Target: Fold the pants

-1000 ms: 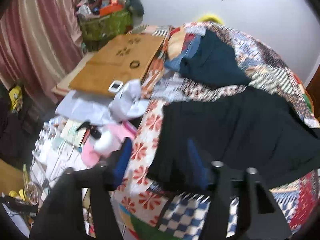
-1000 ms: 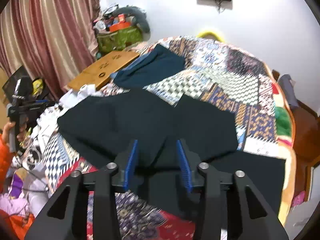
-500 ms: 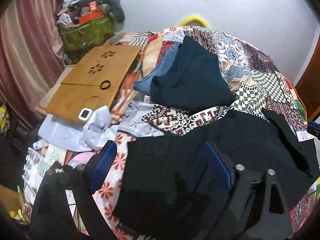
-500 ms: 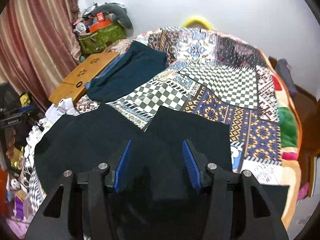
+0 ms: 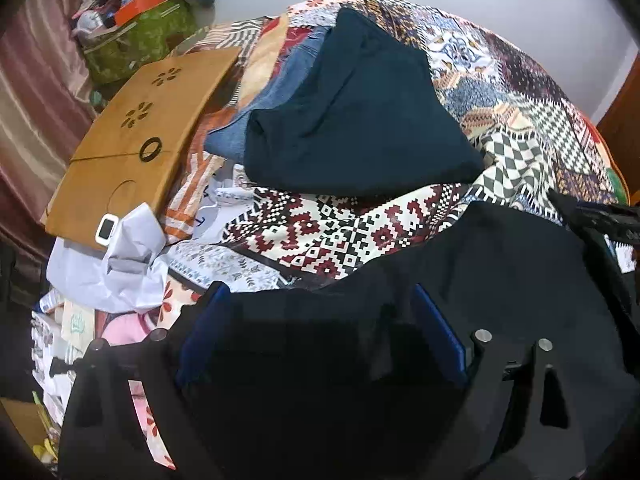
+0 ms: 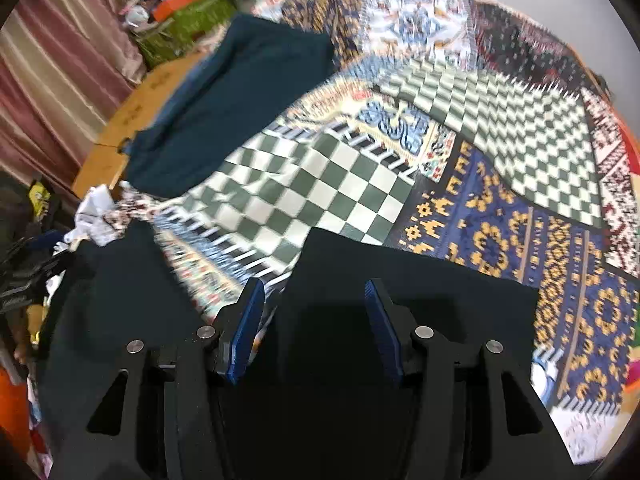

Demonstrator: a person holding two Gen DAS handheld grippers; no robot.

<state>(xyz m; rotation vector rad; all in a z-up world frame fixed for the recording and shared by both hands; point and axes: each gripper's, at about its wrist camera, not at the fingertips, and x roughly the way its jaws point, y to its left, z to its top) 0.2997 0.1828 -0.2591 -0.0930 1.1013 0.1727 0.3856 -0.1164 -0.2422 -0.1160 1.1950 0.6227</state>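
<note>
The black pants lie spread on the patchwork quilt, filling the bottom of both views. In the right wrist view a flat black panel of them lies ahead. My left gripper is open, its blue pads wide apart, low over the pants' near edge with black cloth between the jaws. My right gripper is open too, jaws astride the panel's left edge, just above the cloth. The other gripper shows at the far right of the left wrist view.
A folded dark teal garment lies on denim farther up the bed. A wooden lap desk, white crumpled paper and a cluttered green bag sit at the left. Striped curtains hang behind.
Both grippers have moved forward and down toward the pants. Both sets of jaws have opened wider. The right wrist view is blurred from motion.
</note>
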